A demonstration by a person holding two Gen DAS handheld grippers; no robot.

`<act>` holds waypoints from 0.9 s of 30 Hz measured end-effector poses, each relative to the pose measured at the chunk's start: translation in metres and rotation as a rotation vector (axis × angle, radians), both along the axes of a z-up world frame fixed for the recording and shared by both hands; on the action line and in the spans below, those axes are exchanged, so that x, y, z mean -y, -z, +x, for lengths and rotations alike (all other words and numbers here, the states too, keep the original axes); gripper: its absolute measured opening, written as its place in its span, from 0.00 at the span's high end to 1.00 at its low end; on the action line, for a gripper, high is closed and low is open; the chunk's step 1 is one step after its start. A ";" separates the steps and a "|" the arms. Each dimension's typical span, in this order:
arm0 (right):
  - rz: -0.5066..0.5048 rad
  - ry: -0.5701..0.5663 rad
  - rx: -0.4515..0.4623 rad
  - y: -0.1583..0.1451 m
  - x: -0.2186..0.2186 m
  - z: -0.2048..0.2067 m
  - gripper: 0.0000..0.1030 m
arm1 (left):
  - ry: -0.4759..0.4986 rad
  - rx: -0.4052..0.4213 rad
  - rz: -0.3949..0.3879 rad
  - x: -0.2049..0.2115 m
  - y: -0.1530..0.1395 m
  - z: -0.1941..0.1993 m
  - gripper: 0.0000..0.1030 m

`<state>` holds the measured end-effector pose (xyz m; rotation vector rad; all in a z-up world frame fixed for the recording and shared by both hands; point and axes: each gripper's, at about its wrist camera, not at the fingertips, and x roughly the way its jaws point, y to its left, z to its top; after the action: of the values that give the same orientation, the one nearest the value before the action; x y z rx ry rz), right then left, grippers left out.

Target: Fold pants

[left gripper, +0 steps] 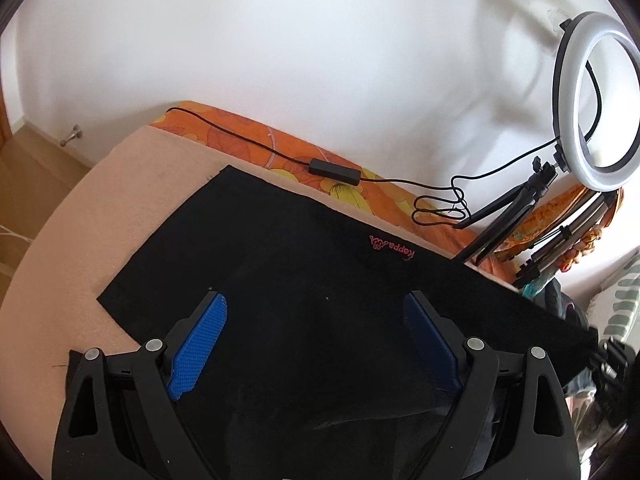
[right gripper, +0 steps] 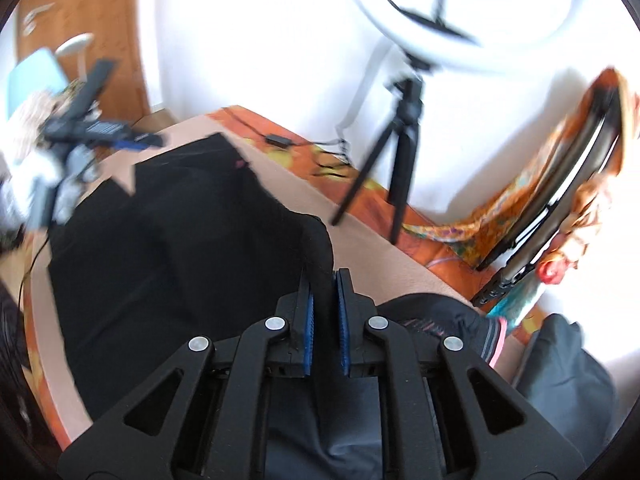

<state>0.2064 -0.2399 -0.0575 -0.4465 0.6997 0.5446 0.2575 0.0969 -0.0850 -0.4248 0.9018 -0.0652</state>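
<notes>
Left wrist view shows the left tongs [left gripper: 316, 304] spread wide above the black pants [left gripper: 280, 248], pads clear of the cloth. The pants lie flat on a peach-covered bed [left gripper: 80, 220], reaching towards its far edge, where a black cable [left gripper: 240, 138] runs along an orange flowered sheet [left gripper: 256, 140]. A ring light [left gripper: 596, 100] on a small tripod stands at the far right corner. In the right wrist view the right tongs [right gripper: 323, 280] are pressed together, pinching a raised fold of the pants [right gripper: 160, 240] near the bed's right edge.
</notes>
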 end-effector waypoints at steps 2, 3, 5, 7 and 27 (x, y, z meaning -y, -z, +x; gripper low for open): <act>0.005 -0.026 -0.001 0.002 -0.004 -0.029 0.90 | -0.014 -0.009 -0.037 -0.003 0.000 0.000 0.11; 0.006 -0.031 -0.003 0.004 -0.005 -0.040 0.90 | -0.025 -0.025 -0.057 -0.005 0.002 0.001 0.11; 0.023 -0.041 -0.029 0.013 -0.011 -0.063 0.90 | -0.047 -0.069 -0.103 -0.007 0.009 0.005 0.11; 0.035 -0.051 -0.055 0.025 -0.012 -0.087 0.90 | -0.063 -0.108 -0.145 -0.005 0.016 0.009 0.11; 0.025 -0.095 -0.118 0.083 -0.034 -0.150 0.90 | -0.009 -0.259 0.023 0.087 0.057 0.061 0.12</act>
<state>0.0567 -0.2056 -0.1401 -0.4285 0.7865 0.6722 0.3184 0.0103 -0.1420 -0.4216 1.1548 0.0087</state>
